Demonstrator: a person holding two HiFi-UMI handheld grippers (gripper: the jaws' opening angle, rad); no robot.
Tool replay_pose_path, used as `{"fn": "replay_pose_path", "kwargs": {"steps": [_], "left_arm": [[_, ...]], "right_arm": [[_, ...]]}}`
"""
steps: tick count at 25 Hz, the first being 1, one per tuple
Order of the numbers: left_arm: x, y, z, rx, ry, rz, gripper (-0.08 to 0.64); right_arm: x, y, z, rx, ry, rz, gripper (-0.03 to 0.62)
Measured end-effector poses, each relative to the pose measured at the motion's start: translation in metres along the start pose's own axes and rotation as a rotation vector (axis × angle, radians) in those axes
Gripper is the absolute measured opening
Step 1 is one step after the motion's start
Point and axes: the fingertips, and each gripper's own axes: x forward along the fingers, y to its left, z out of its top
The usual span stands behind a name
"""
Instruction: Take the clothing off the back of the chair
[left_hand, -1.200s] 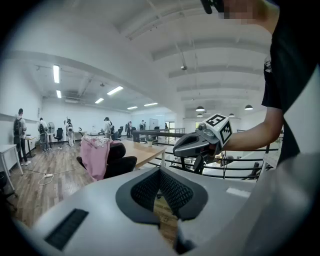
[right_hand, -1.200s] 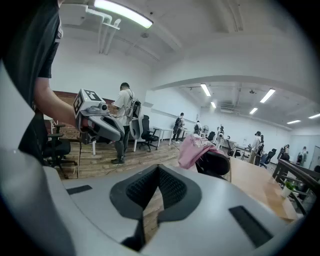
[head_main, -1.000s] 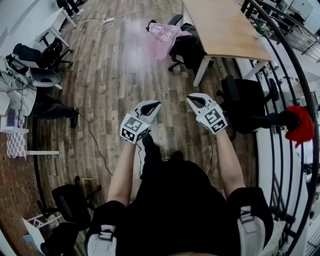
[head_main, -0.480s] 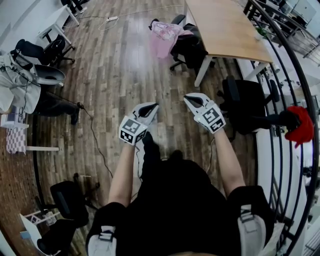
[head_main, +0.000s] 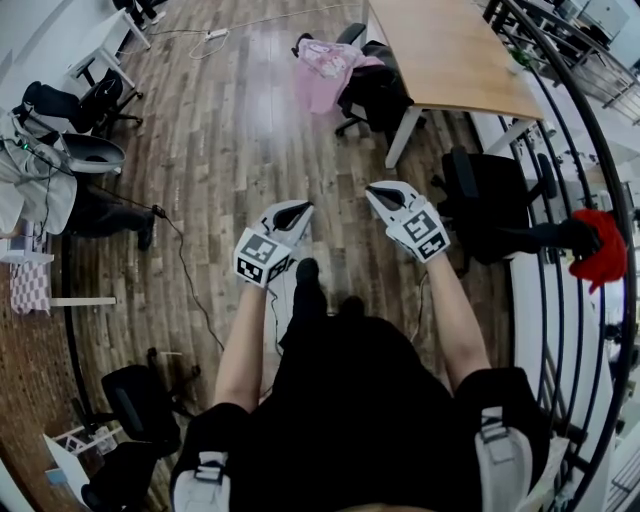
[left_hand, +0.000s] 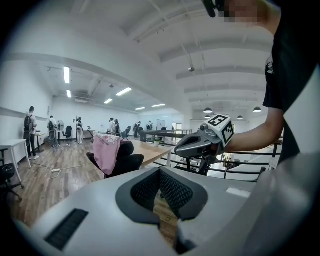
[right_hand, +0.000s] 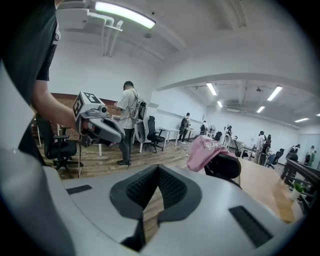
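Nearby, the left tongs (head_main: 298, 208) and right tongs (head_main: 376, 192) are both pressed together with nothing between them, side by side above the wooden floor (head_main: 215, 150); farther off, the pink clothing (head_main: 322, 70) drapes over the back of a black chair (head_main: 375, 95) beside the wooden surface (head_main: 450, 60)

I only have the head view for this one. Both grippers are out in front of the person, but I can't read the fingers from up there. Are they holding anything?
Observer: No. In their own views the left gripper and right gripper each have their fingers closed together, with nothing between.
Operator: How does the pink clothing sit on the chair?
Observer: From the side, the pink garment is draped over the top of the black chair's backrest and hangs to about seat height, well beyond both grippers.
Operator: Anyone at that chair?
Observer: No. The left gripper view shows people standing far behind it, near the back wall.
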Motion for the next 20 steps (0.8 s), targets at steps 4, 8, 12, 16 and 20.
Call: {"fn": "replay_pose_path", "kwargs": {"steps": [4, 8, 12, 16, 20], "left_arm": [[0.008, 0.020, 0.001, 0.011, -0.010, -0.008, 0.002], [0.019, 0.037, 0.012, -0.003, -0.020, -0.029, 0.002], [0.031, 0.058, 0.015, -0.007, -0.017, -0.056, 0.002], [0.042, 0.084, 0.017, -0.015, -0.008, -0.072, 0.002], [0.054, 0.110, 0.026, -0.004, -0.013, -0.097, 0.002]], "right_arm": [[0.011, -0.007, 0.005, -0.010, 0.013, -0.008, -0.002], [0.023, -0.019, 0.007, -0.009, 0.038, -0.017, -0.002], [0.038, -0.039, 0.010, 0.016, 0.050, -0.049, -0.002], [0.053, -0.054, 0.011, 0.029, 0.052, -0.068, -0.002], [0.067, -0.070, 0.011, 0.059, 0.063, -0.101, -0.002]]}}
